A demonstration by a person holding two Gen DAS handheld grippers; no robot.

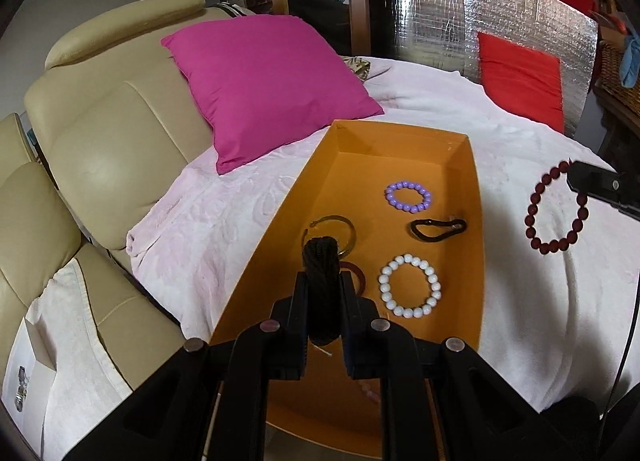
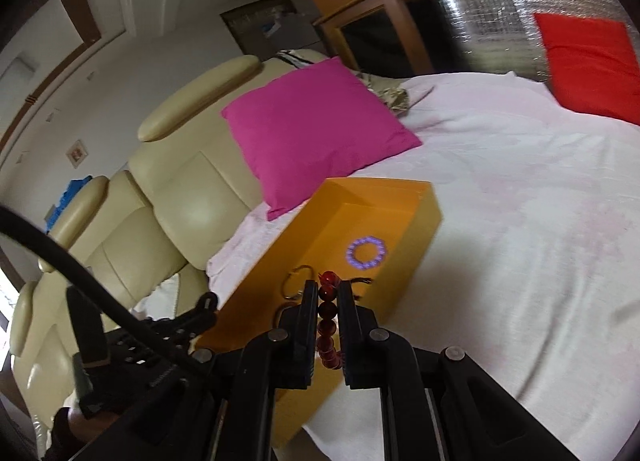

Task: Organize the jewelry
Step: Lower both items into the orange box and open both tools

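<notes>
An orange box (image 1: 466,261) lies on a white-covered bed. In it are a purple bead bracelet (image 1: 408,196), a white bead bracelet (image 1: 410,286), a dark cord bracelet (image 1: 438,228), a thin metal bangle (image 1: 334,231) and a reddish ring (image 1: 357,273). My left gripper (image 1: 323,285) is shut on a black braided bracelet (image 1: 320,285) above the box's near left part. My right gripper (image 2: 325,301) is shut on a dark red bead bracelet (image 2: 327,321), which hangs right of the box in the left wrist view (image 1: 557,209). The box (image 2: 416,237) and purple bracelet (image 2: 366,253) also show in the right wrist view.
A magenta pillow (image 1: 268,81) lies behind the box on the left. A red pillow (image 1: 520,77) leans on a silver foil panel (image 1: 500,13) at the back right. Cream leather seats (image 1: 104,133) stand left of the bed. White blanket (image 1: 540,301) spreads right of the box.
</notes>
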